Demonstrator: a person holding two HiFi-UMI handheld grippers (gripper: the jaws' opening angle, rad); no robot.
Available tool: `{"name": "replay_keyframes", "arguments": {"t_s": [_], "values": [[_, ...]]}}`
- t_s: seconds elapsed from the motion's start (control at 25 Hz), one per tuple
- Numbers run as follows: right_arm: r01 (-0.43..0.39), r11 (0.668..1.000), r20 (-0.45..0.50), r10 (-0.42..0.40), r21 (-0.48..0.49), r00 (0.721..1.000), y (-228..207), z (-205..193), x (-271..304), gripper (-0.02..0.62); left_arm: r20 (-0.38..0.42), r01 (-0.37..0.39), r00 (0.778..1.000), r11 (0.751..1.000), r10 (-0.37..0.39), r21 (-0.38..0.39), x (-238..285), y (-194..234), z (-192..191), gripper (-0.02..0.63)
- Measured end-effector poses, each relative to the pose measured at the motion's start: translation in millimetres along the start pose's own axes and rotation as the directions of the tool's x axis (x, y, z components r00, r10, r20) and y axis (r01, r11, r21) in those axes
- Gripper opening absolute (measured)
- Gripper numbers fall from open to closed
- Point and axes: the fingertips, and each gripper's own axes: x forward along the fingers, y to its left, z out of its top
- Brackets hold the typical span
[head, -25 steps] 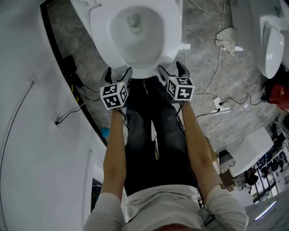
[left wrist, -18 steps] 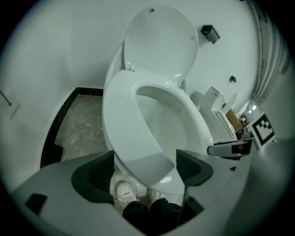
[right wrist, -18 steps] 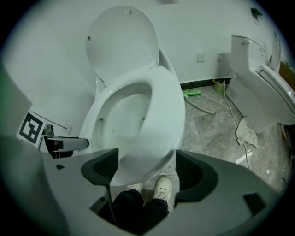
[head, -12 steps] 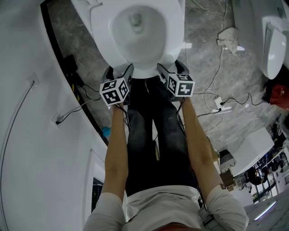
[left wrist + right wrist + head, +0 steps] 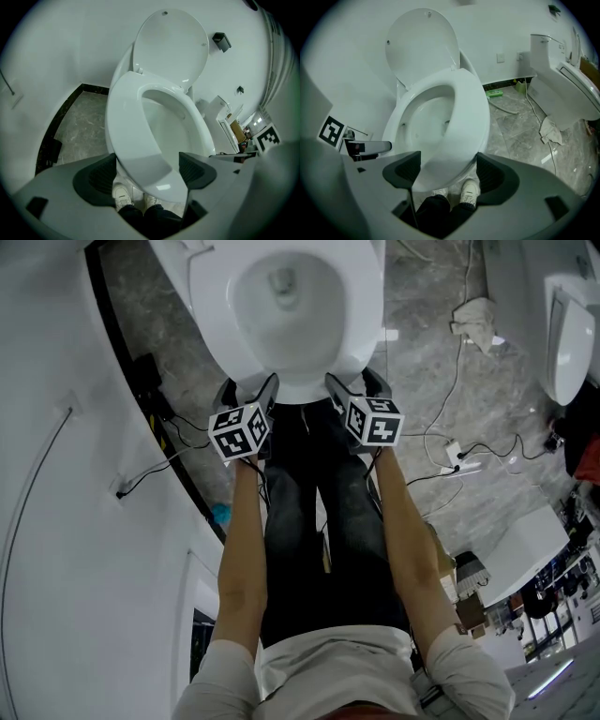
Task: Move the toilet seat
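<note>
A white toilet stands with its lid (image 5: 171, 47) up and its seat (image 5: 361, 310) down over the bowl. In the head view my left gripper (image 5: 247, 390) and right gripper (image 5: 354, 385) are side by side at the seat's front rim. In the left gripper view the seat's (image 5: 124, 117) front tip lies between the wide-apart jaws of my open left gripper (image 5: 146, 171). The right gripper view shows the same: the seat's (image 5: 471, 117) front edge sits between the jaws of my open right gripper (image 5: 445, 171). I cannot tell if any pad touches the seat.
A white wall (image 5: 56, 474) runs close on the left. A second toilet (image 5: 562, 324) stands at the right, with a crumpled cloth (image 5: 472, 315) and cables (image 5: 450, 456) on the marble floor. The person's legs (image 5: 319, 521) and white shoes (image 5: 123, 197) are right before the bowl.
Both grippers have moved forward to the seat's front rim; their fingertips now reach its edge. The toilet has not moved.
</note>
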Motion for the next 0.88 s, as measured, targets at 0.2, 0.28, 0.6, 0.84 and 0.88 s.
{"name": "replay_keyframes", "arguments": {"t_s": [0.2, 0.28, 0.6, 0.84, 0.88], "values": [[0.001, 1.000, -0.005, -0.001, -0.020, 1.000, 0.0, 0.9, -3.9, 0.388, 0.005, -0.005, 1.000, 1.000, 0.005, -0.002, -2.5, -2.7, 2.3, 0.413], [0.000, 1.000, -0.003, -0.001, -0.030, 1.000, 1.1, 1.3, -5.7, 0.388, 0.008, -0.006, 1.000, 1.000, 0.006, -0.002, -4.2, -3.3, 3.3, 0.413], [0.000, 0.999, 0.015, 0.001, -0.049, 1.000, 5.4, 4.9, -16.1, 0.388, 0.024, -0.008, 1.000, 1.000, 0.008, 0.010, -12.8, -6.1, 6.9, 0.413], [-0.002, 0.999, 0.037, 0.004, -0.053, 0.999, 9.3, 8.1, -26.1, 0.387, 0.029, -0.012, 1.000, 0.999, 0.011, 0.035, -22.1, -8.1, 9.0, 0.413], [-0.003, 0.998, 0.041, 0.005, -0.056, 0.999, 10.6, 8.3, -27.9, 0.387, 0.031, -0.011, 0.999, 0.999, 0.010, 0.037, -24.2, -8.2, 9.2, 0.413]]}}
